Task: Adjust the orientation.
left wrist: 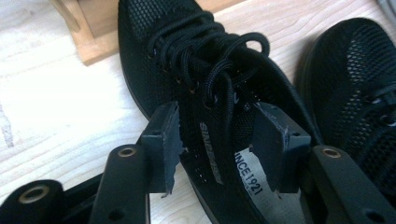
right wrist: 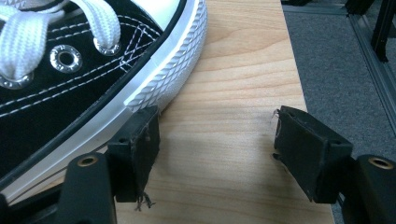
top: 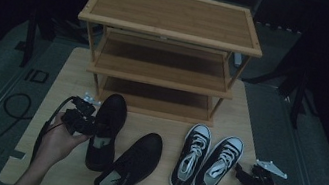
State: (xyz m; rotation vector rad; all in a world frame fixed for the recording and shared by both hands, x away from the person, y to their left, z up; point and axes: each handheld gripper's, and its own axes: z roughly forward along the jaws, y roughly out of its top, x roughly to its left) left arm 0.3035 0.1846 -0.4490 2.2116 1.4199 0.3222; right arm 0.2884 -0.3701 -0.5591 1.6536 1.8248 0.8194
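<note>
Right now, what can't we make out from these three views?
- Left black shoe: left gripper view; heel cut off by the bottom edge, and whether the pads press on its collar is unclear.
- Printed insole label: partly behind the right jaw.
- Right sneaker: right gripper view; edges crop most of it.
- Rack's lower shelves: high view; backs hidden beneath the shelves above.

A three-tier wooden shoe rack stands at the far end of the bench. A pair of black-and-white sneakers lies side by side near the right edge, toes toward the rack.
</note>
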